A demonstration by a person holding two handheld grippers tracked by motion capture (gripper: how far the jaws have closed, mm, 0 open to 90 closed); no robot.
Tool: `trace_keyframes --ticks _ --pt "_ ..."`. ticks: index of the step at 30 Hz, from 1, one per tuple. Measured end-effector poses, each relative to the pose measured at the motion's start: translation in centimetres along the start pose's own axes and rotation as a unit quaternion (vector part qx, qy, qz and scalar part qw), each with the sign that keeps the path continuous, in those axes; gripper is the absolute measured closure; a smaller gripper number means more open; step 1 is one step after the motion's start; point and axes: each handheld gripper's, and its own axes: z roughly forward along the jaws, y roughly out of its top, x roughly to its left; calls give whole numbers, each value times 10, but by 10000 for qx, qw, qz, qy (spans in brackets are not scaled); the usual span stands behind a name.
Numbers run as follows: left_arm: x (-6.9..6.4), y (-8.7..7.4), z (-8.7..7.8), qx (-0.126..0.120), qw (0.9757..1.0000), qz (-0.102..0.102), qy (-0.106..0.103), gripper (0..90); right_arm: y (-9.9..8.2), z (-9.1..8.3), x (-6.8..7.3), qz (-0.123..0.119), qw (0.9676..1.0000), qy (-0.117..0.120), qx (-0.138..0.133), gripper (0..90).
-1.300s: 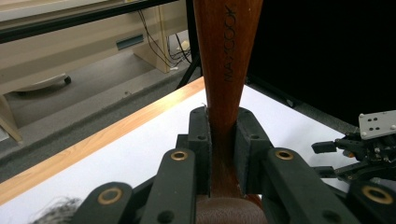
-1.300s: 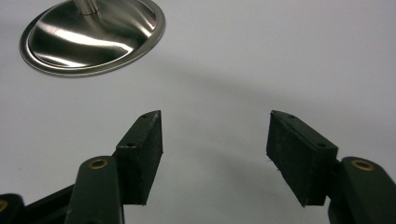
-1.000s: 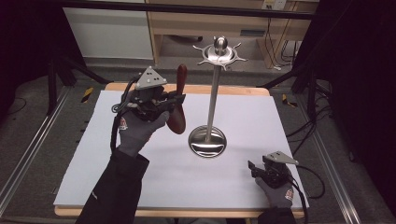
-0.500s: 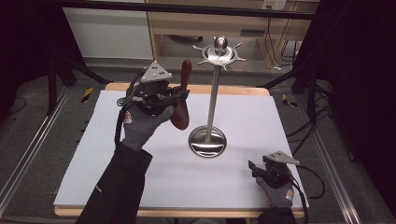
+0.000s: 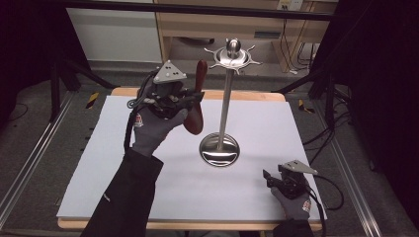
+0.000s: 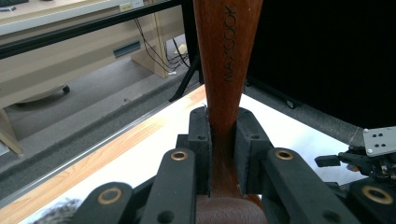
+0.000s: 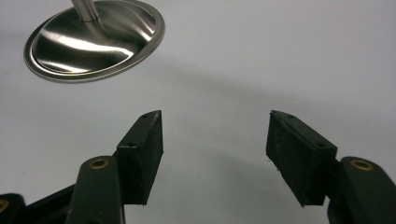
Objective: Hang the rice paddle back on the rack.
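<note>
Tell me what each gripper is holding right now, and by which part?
The left gripper clamps a wooden utensil at the narrow neck of its handle. The right gripper is open, holding nothing.

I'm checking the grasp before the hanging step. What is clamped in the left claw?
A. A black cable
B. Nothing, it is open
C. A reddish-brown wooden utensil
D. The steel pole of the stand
C: in the left gripper view the left claw has its black pads pressed on both sides of the reddish-brown wooden utensil, which the high view shows raised beside the shiny steel hanging stand, apart from it.
</note>
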Motion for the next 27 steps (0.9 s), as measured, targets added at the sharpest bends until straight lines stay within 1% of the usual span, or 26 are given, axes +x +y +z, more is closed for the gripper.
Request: trace_keyframes --ticks 5,7,9,13,14,17,24,27 --pt "-1 3 2 -2 10000 -15 -2 780 0 0 0 4 10000 4 1 367" --pt "-1 3 4 40 10000 41 -4 780 0 0 0 10 10000 4 0 367" --pt "-2 4 6 48 10000 16 3 780 0 0 0 3 10000 6 -1 367" --pt "-2 5 8 42 10000 27 -6 781 0 0 0 18 10000 1 2 367" --pt "-2 5 9 21 10000 -13 -10 780 0 0 0 4 10000 6 -4 368" --pt "-1 4 10 63 10000 13 -7 780 0 0 0 -9 10000 7 -8 368" --pt "0 4 12 85 10000 -35 1 780 0 0 0 3 10000 9 -4 368" --pt "1 4 13 112 9999 -14 -15 780 0 0 0 1 10000 8 -2 368"
